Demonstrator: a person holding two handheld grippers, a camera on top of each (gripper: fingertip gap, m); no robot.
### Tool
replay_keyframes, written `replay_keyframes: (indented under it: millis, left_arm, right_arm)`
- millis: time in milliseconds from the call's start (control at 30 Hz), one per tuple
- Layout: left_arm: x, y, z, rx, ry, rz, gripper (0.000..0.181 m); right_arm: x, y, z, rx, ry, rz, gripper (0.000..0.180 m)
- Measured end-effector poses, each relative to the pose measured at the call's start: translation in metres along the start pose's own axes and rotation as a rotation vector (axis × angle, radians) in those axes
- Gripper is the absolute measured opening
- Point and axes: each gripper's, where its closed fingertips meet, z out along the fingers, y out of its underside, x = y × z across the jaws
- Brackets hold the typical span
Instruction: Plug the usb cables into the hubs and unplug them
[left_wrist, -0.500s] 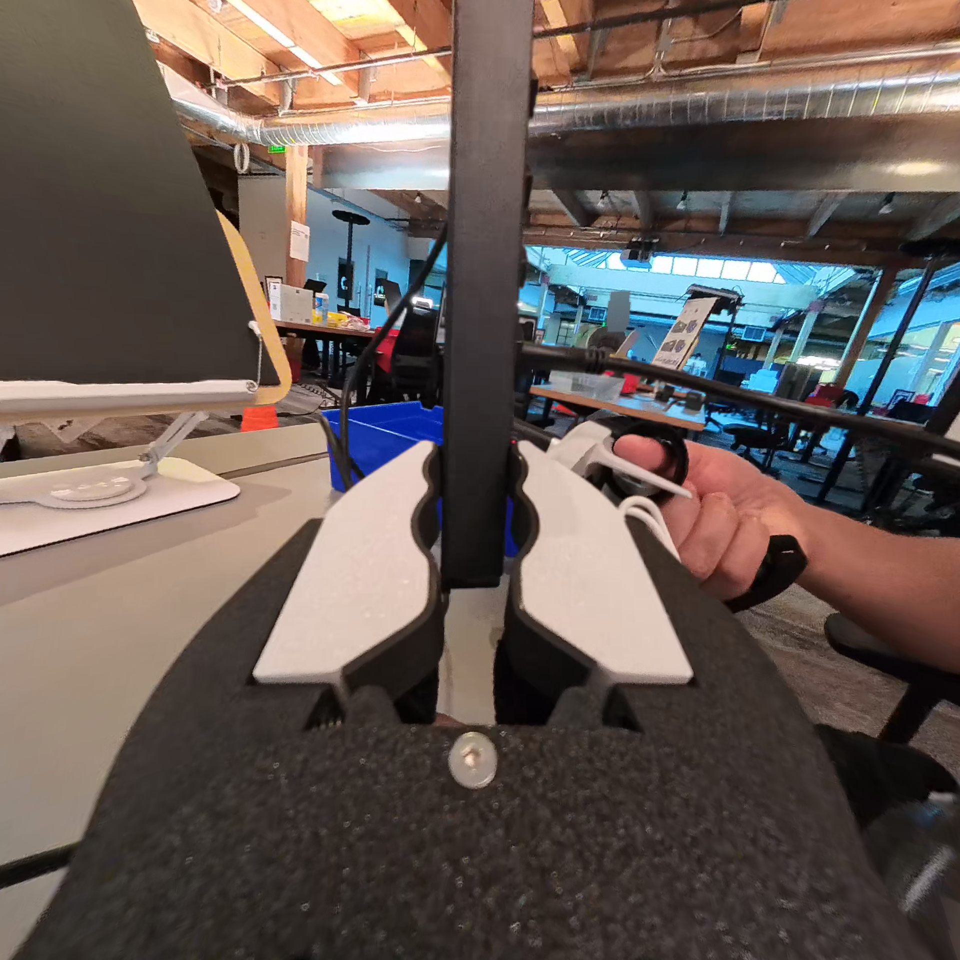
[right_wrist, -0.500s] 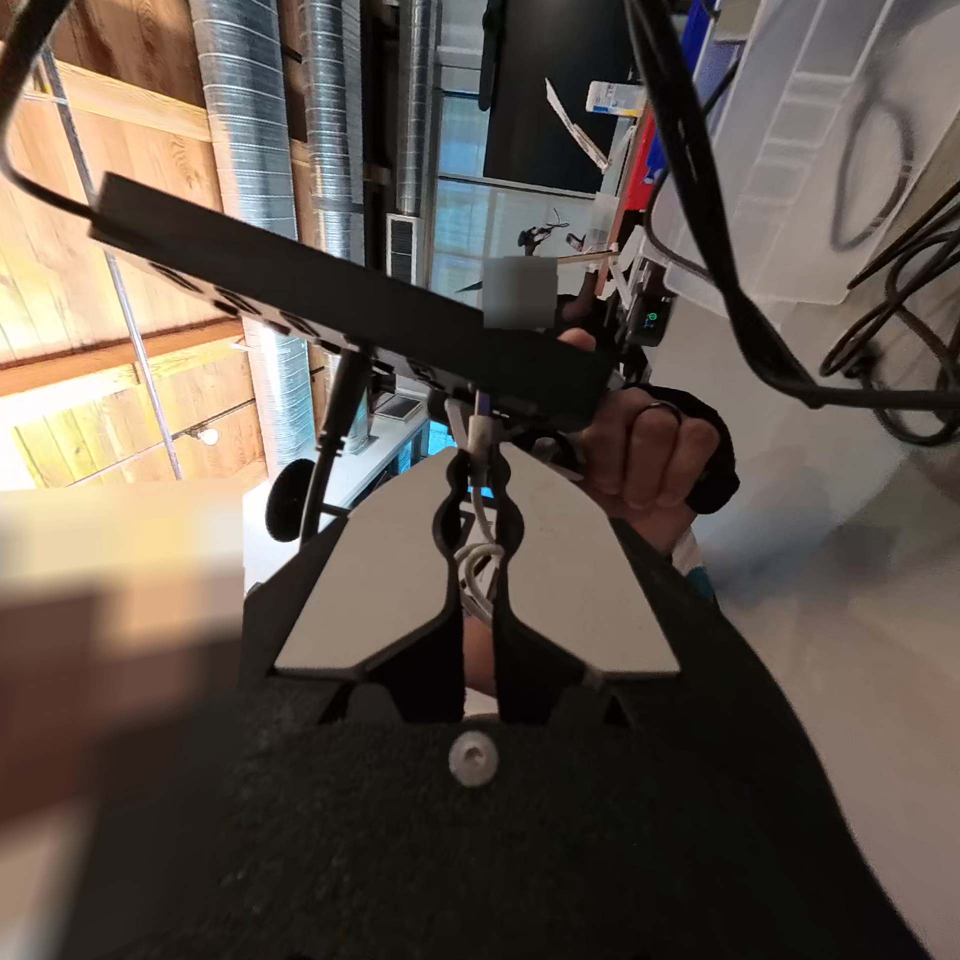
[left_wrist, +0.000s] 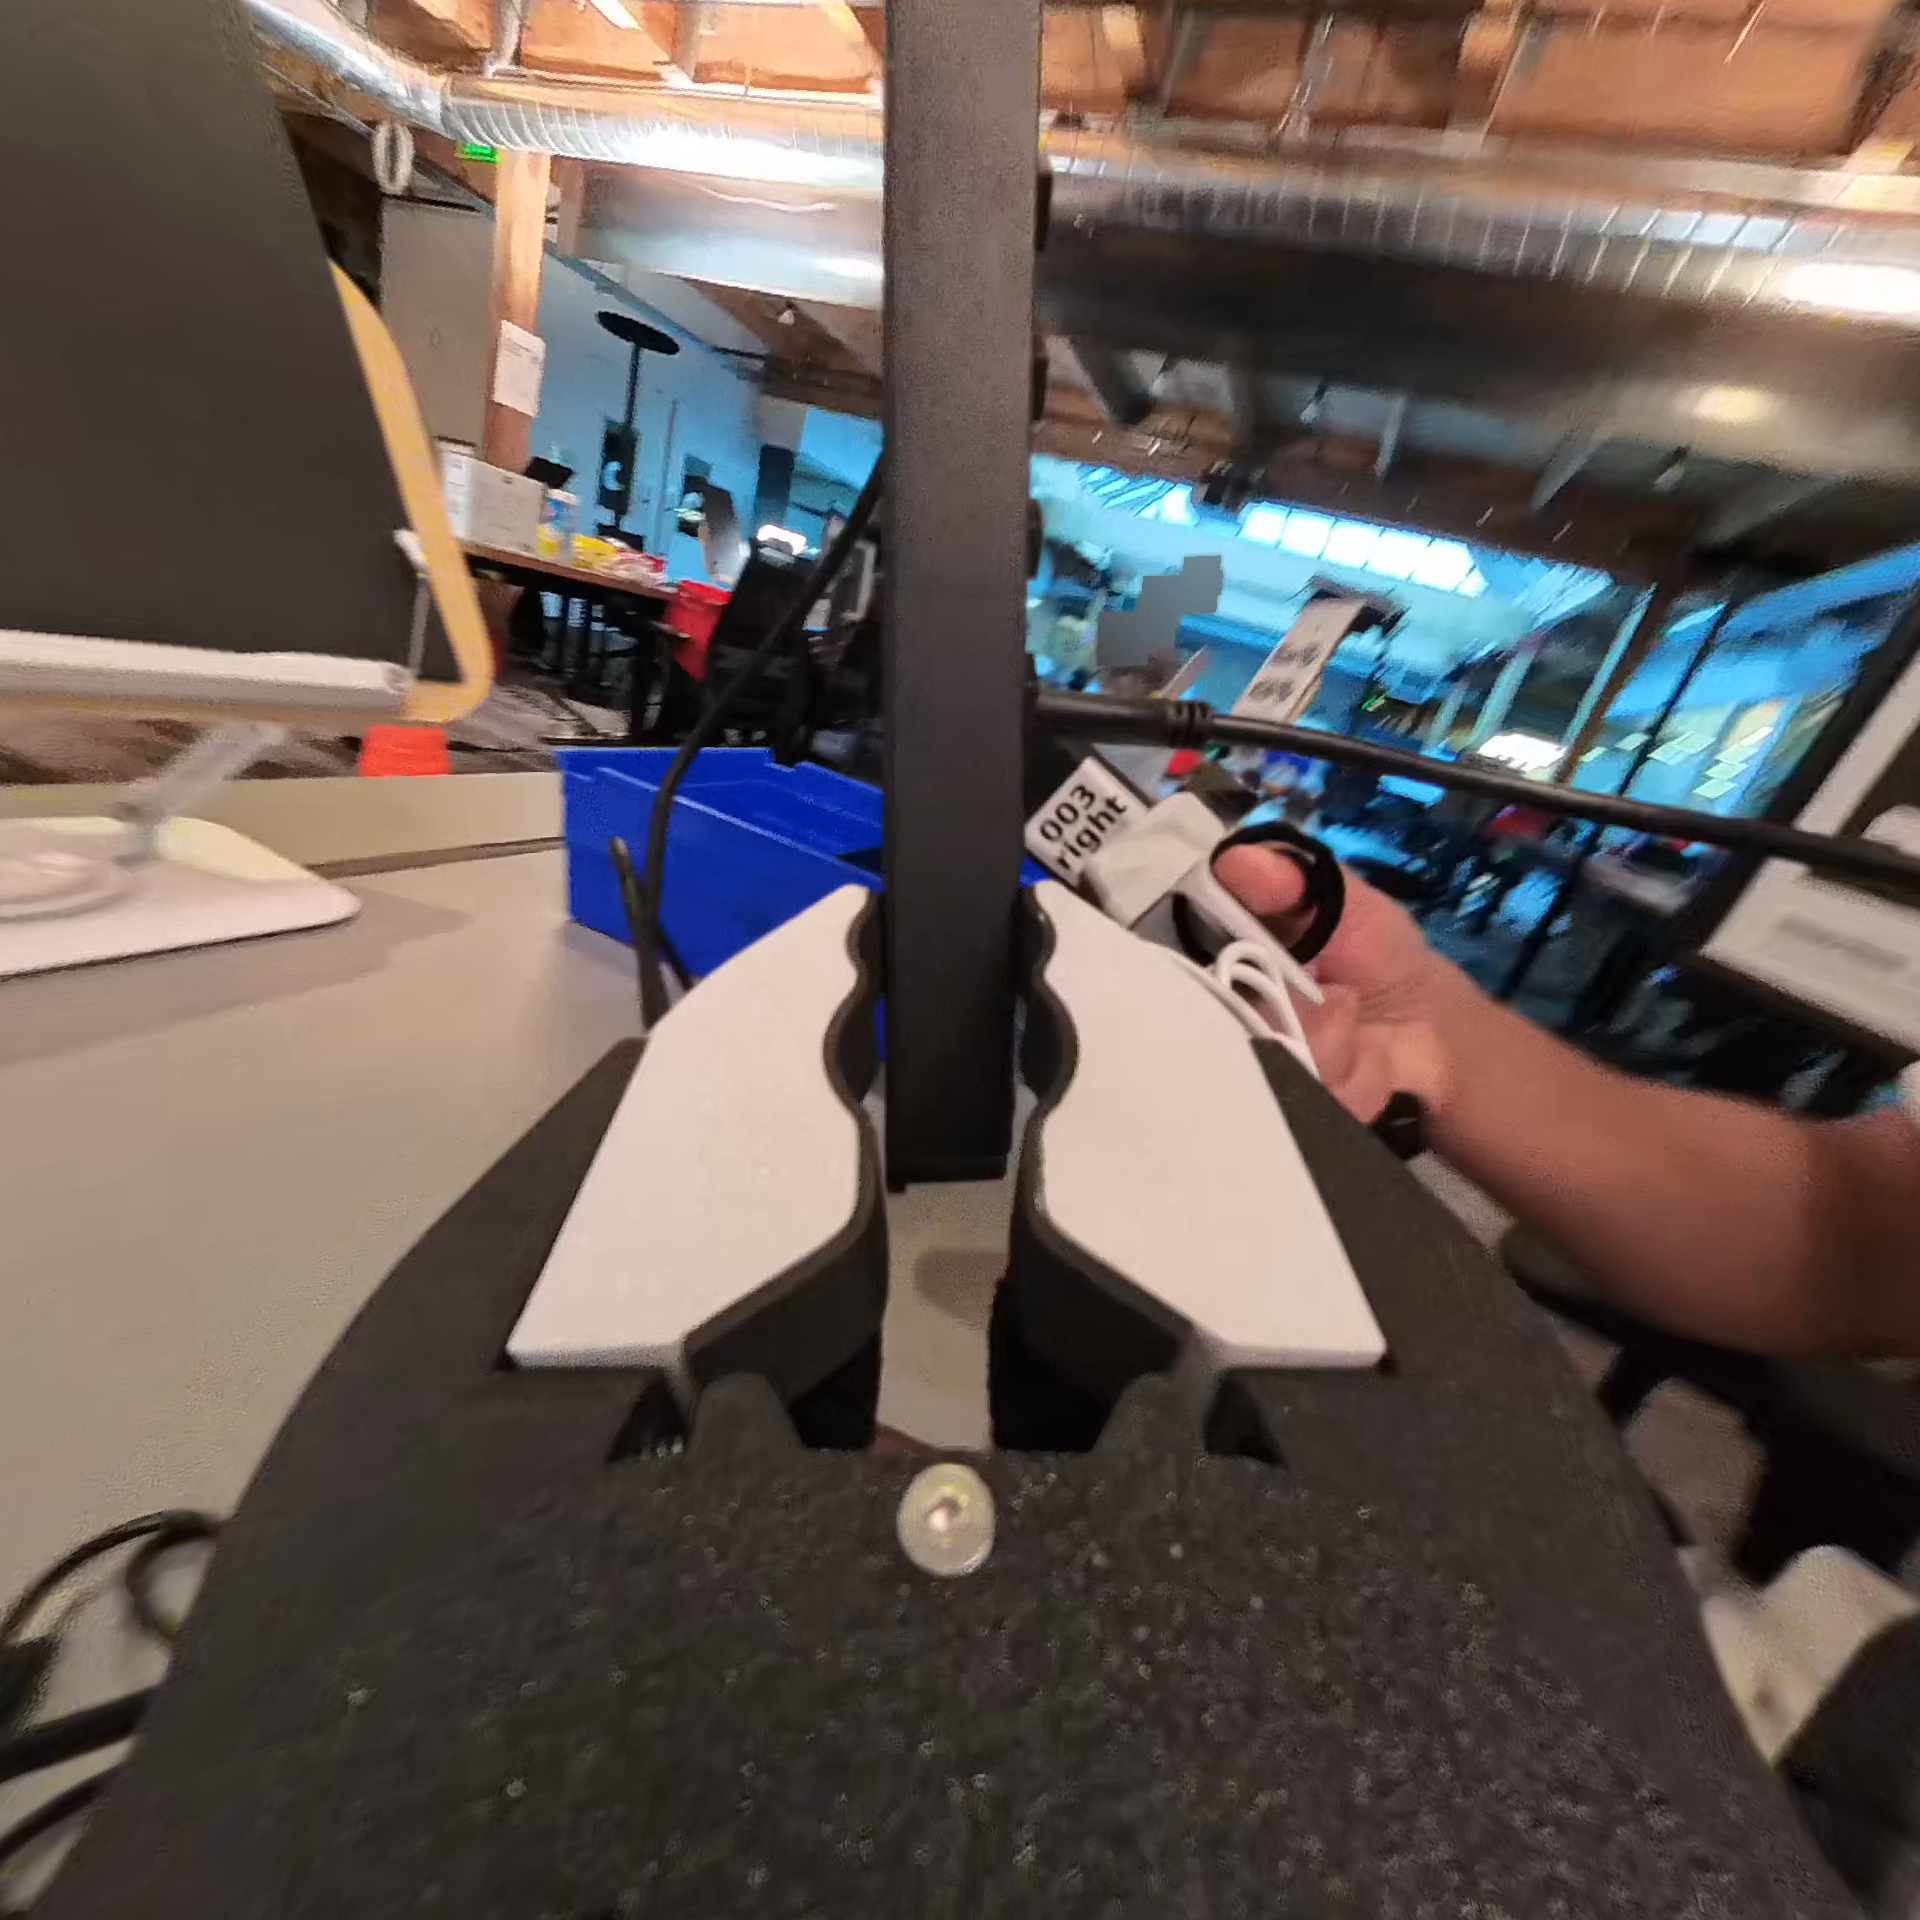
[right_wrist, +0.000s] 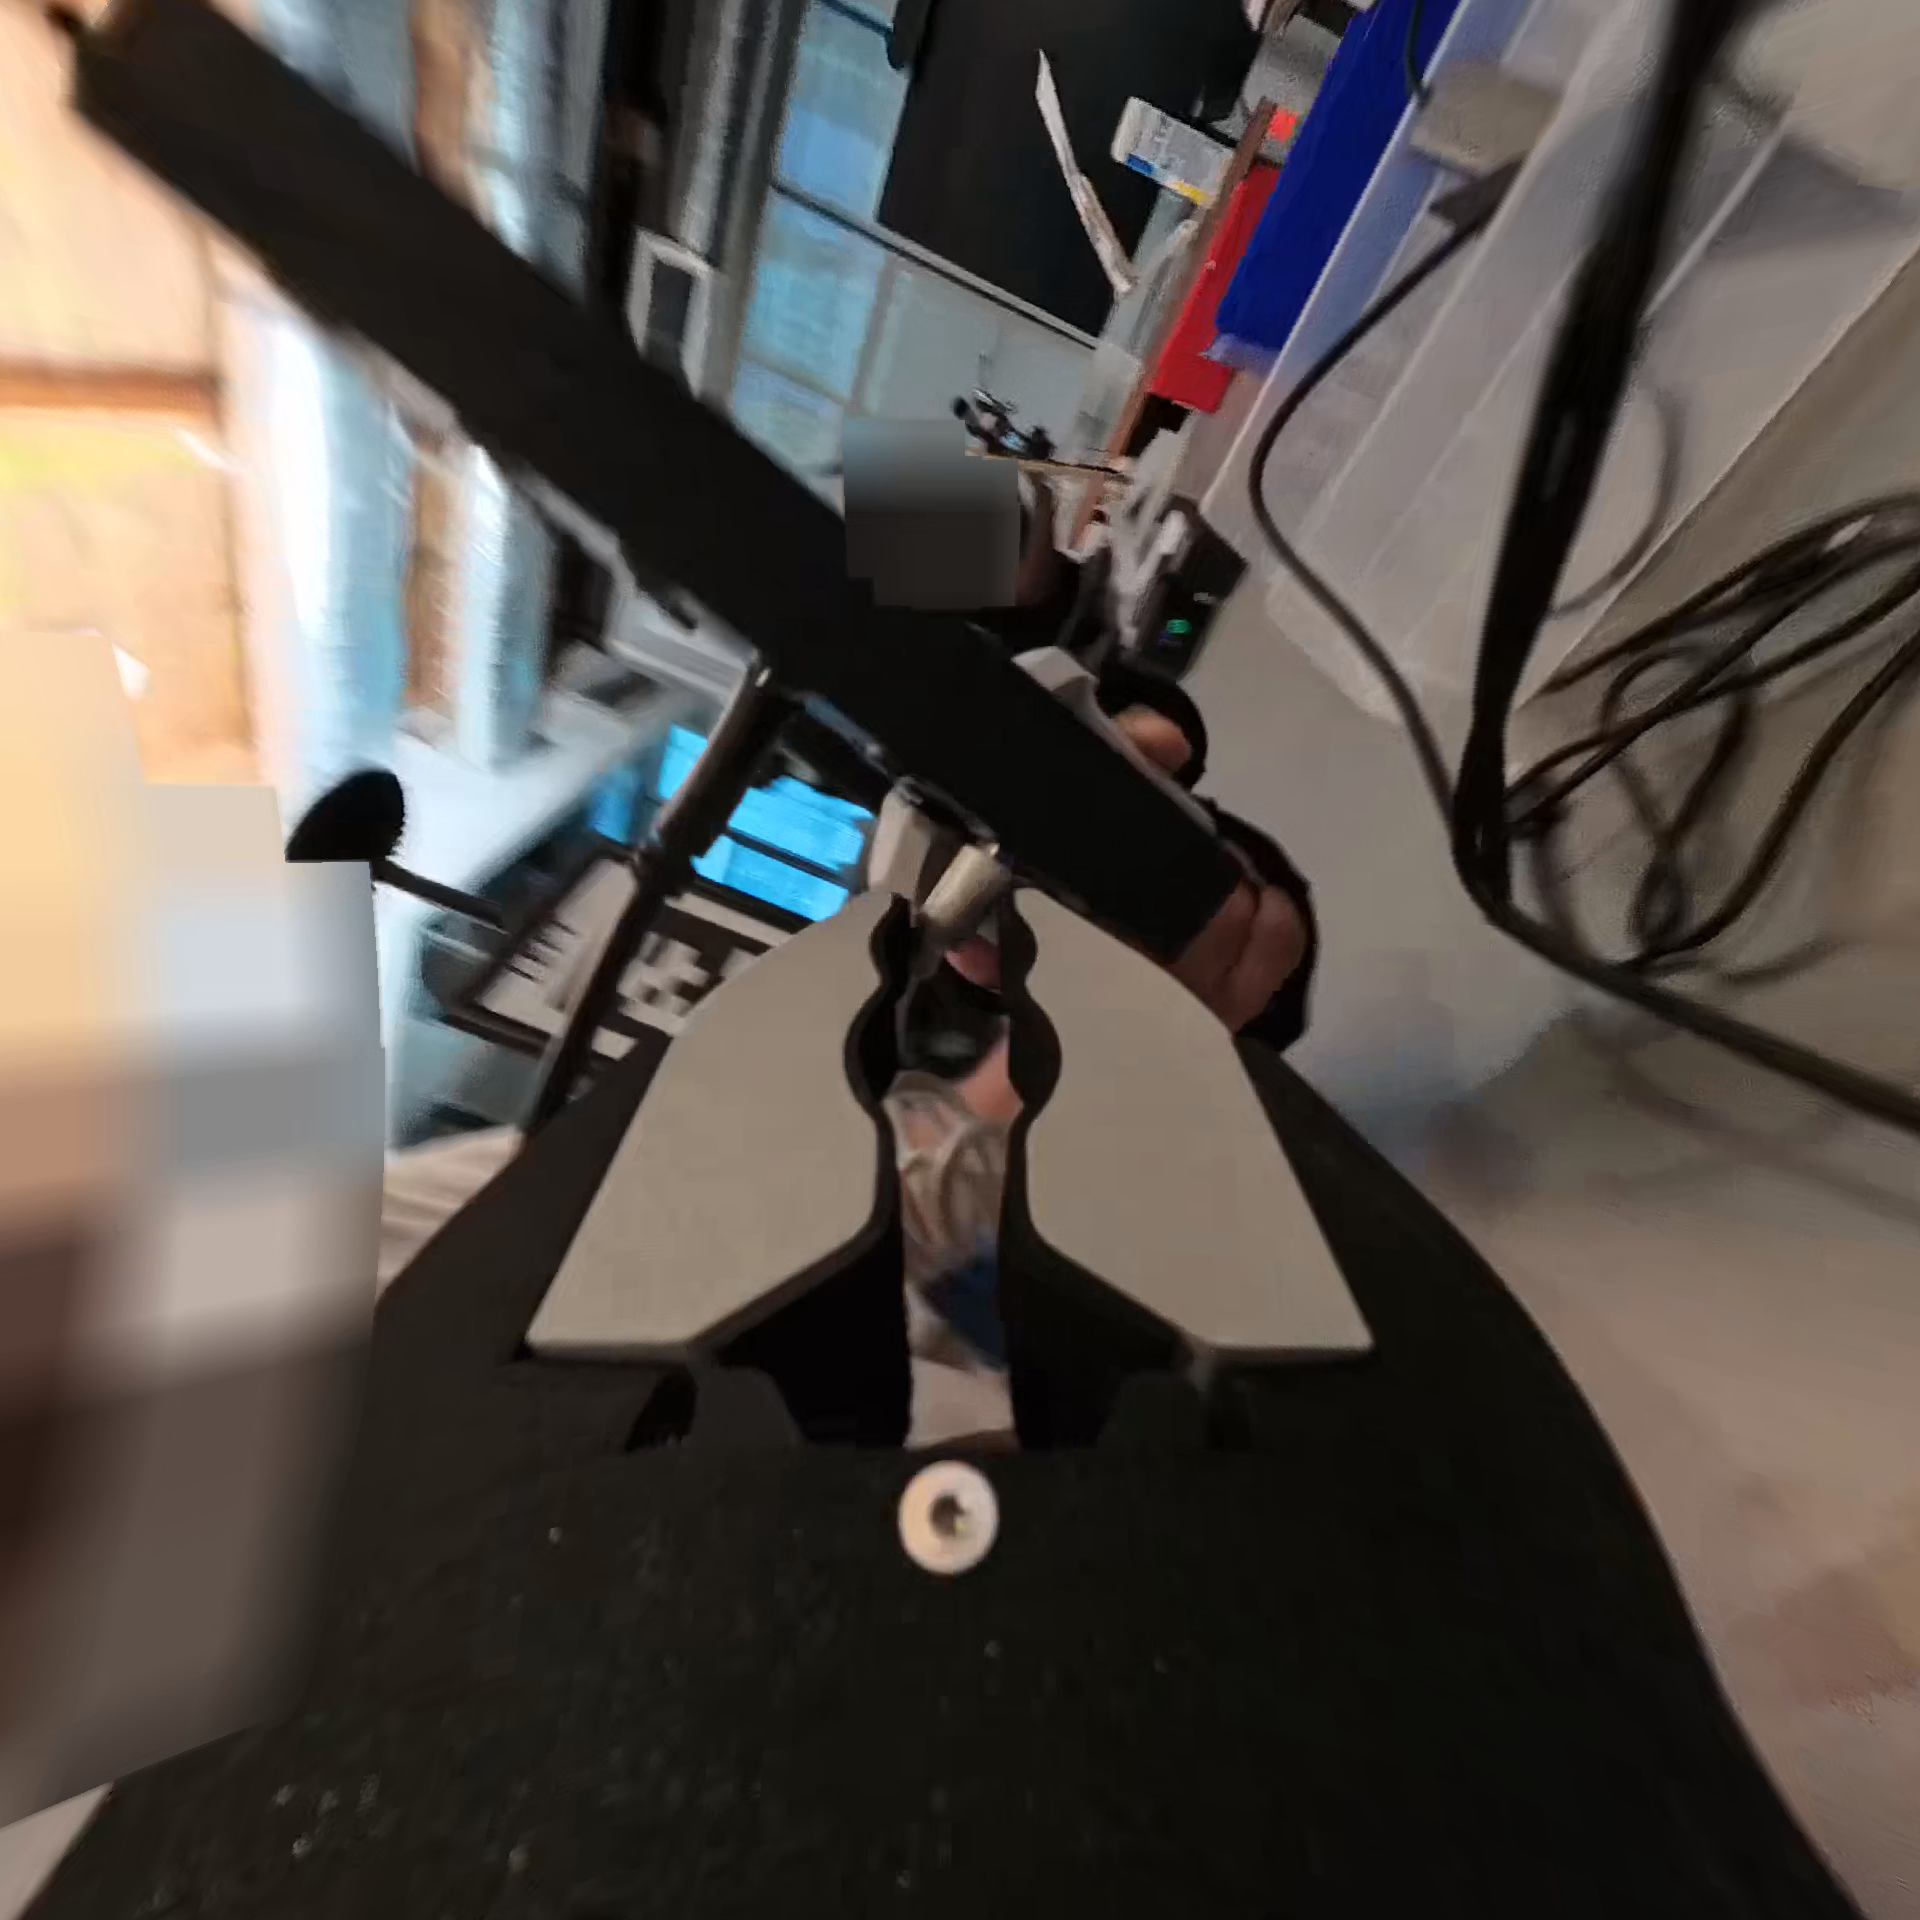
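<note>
Black and matte, the long hub (left_wrist: 958, 623) stands upright in the left wrist view, its lower end clamped between the pale pads of the left gripper (left_wrist: 951, 1029), whose jaws are closed snug against both its sides. A thick black cable (left_wrist: 1455, 769) leaves the hub's right edge and runs off to the right. Beyond it the person's right hand (left_wrist: 1340, 966) works the handle of the other tool, with a loop of thin white cable (left_wrist: 1262, 977) beside the fingers. A blue bin (left_wrist: 717, 831) sits on the grey table (left_wrist: 260, 1091) behind, and a white stand (left_wrist: 156, 894) is at far left.

In the right wrist view, which is heavily blurred, the same hub (right_wrist: 582, 416) crosses the picture as a dark diagonal bar. The right gripper (right_wrist: 951, 925) has its jaws nearly closed, and a silver USB plug (right_wrist: 961, 878) sits at their tips, just at the hub's edge; whether the plug is seated in a port or just clear of it cannot be told. A tangle of black cables (right_wrist: 1662, 790) lies on the table at right.

The step looks like an insertion or a pull at that port. The next move needs the plug kept square to the port while the left gripper braces the hub against the push or tug
</note>
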Motion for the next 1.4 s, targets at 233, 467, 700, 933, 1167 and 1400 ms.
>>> replay_keyframes:
  millis: [233, 467, 700, 933, 1167, 1400]
  left_arm:
    - [0.014, -0.001, 0.005, 0.069, 0.204, -0.296, 0.023]
    - [0.043, 0.005, 0.021, 0.087, 0.381, -0.43, 0.023]
    - [0.03, 0.021, 0.031, -0.008, 0.258, -0.367, 0.027]
    - [0.0, 0.029, -0.021, -0.176, -0.104, -0.103, 0.032]
    - [-0.024, 0.054, -0.141, -0.268, -0.577, -0.096, 0.027]
    - [-0.067, -0.003, -0.16, -0.366, -0.709, -0.008, 0.027]
  right_arm:
    - [-0.027, -0.022, -0.032, -0.021, 0.199, -0.622, 0.038]
    - [-0.028, -0.009, -0.02, -0.054, 0.174, -0.682, 0.043]
    - [-0.015, -0.018, -0.021, 0.024, 0.265, -0.758, 0.026]
    - [-0.023, -0.114, -0.077, 0.324, 0.645, -1.022, 0.026]
    - [-0.075, -0.173, -0.095, 0.429, 0.667, -1.191, 0.026]
    - [-0.001, -0.158, -0.072, 0.345, 0.594, -1.098, 0.025]
